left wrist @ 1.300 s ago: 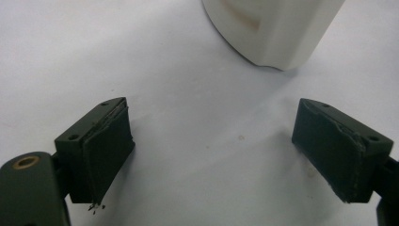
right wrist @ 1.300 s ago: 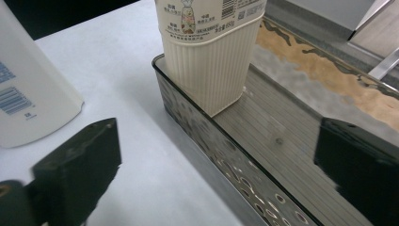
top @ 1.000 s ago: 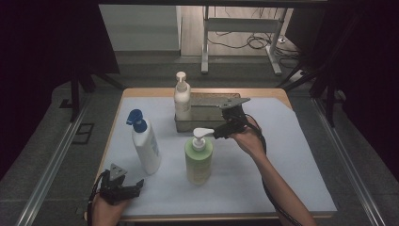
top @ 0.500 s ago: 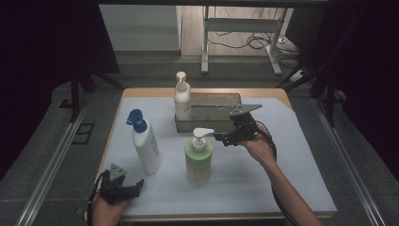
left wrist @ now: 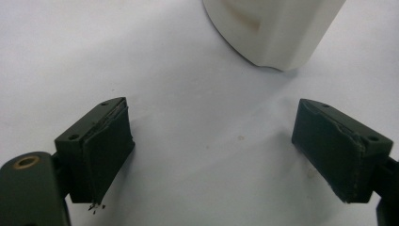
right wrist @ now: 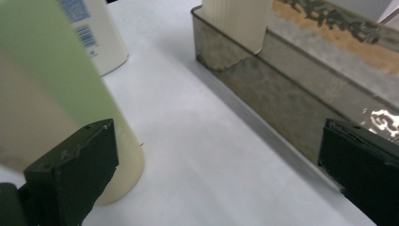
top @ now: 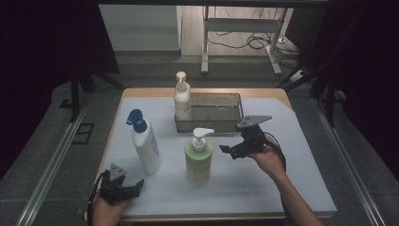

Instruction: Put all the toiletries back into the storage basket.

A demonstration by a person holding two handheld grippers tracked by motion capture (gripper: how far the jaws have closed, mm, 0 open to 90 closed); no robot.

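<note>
Right forearm enters from the lower right of the high view, raised over the white mat. Right gripper (top: 229, 150) stands with jaws wide apart, empty, aimed leftward. The green pump bottle with white dispenser (top: 198, 157) stands upright at frame centre, just beside the gripper, not touching. Left gripper (top: 133, 187) rests at lower left, jaws apart.
</note>
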